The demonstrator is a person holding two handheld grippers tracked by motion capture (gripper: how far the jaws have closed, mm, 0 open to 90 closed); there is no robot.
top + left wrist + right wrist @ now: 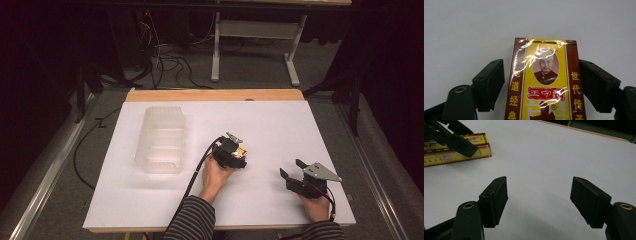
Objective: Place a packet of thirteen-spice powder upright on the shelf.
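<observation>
A flat yellow and dark red box (544,82) with a printed portrait and Chinese characters lies on the white table (280,125). My left gripper (541,75) straddles it, one black jaw on each long side. A narrow gap shows at the left jaw, and the right jaw is at the box's edge. In the high view the left gripper (239,156) sits mid-table over the box (242,151). My right gripper (291,167) rests open near the front right, nothing between its jaws (539,195). The right gripper view has the box (456,155) at the upper left.
A clear ribbed plastic container (161,140) lies on the table's left half. A wooden strip (215,95) borders the far edge. Cables (165,60) and a table frame (255,35) stand on the floor beyond. Bare white surface lies between the two grippers.
</observation>
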